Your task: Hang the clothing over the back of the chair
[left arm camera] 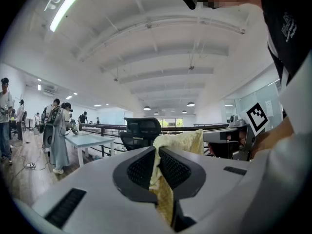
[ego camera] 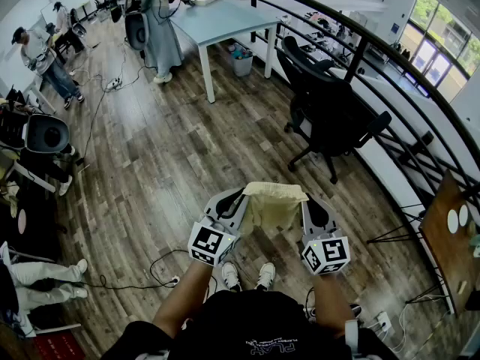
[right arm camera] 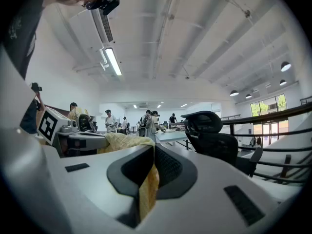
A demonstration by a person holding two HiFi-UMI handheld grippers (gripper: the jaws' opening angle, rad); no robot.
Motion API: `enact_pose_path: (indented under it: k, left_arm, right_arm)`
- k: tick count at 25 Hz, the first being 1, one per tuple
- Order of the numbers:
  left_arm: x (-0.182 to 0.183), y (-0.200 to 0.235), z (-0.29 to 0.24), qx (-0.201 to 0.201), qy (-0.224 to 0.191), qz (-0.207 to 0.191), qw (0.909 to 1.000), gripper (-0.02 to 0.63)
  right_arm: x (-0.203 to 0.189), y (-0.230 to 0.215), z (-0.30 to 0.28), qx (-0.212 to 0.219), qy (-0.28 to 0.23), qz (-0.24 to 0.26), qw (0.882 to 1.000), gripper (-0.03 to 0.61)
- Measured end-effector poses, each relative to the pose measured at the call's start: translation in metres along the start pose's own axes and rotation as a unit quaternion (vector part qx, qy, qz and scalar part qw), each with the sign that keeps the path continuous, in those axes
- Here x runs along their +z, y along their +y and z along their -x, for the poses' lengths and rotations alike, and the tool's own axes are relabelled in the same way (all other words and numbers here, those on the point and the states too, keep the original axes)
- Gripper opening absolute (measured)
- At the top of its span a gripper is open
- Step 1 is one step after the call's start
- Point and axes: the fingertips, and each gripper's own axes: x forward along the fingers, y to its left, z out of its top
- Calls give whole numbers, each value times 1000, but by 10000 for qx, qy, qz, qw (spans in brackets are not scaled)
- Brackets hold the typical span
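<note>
A pale yellow garment [ego camera: 274, 203] hangs stretched between my two grippers, held level in front of me above the wooden floor. My left gripper [ego camera: 241, 195] is shut on its left top edge; the cloth [left arm camera: 158, 179] runs down between the jaws. My right gripper [ego camera: 303, 199] is shut on the right top edge, with yellow cloth [right arm camera: 148, 186] pinched between its jaws. The black office chair [ego camera: 326, 111] stands ahead and to the right, its high back [right arm camera: 204, 123] turned toward the railing. It also shows straight ahead of the left gripper as the chair [left arm camera: 141, 130].
A black railing [ego camera: 390, 58] curves along the right side behind the chair. A light blue table [ego camera: 217, 21] stands ahead left, with a bin beneath it. Cables [ego camera: 142, 276] lie on the floor near my feet. Several people stand at the far left.
</note>
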Motion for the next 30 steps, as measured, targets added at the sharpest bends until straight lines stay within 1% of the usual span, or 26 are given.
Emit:
enact_pose_path:
  k: [2, 4, 9, 15, 23, 30]
  left_arm:
    - [0, 1, 1, 16, 34, -248, 9997, 32]
    - [-1, 1, 2, 17, 51, -368, 9993, 32]
    - [-4, 4, 2, 23, 66, -314, 9995, 32]
    - [-2, 9, 1, 2, 38, -261, 9997, 32]
    - [1, 14, 2, -79, -25, -256, 9996, 32]
    - [-1, 30, 14, -282, -7, -270, 9992, 32]
  right_arm:
    - [1, 3, -1, 9, 0, -24, 10000, 26]
    - [0, 4, -2, 22, 15, -85, 10000, 26]
    - [-3, 6, -4, 58, 37, -150, 9999, 26]
    - [-1, 10, -7, 166, -94, -269, 9995, 26]
    - [-1, 16, -12, 130, -64, -149, 9998, 26]
    - [2, 35, -20, 52, -123, -159, 9998, 26]
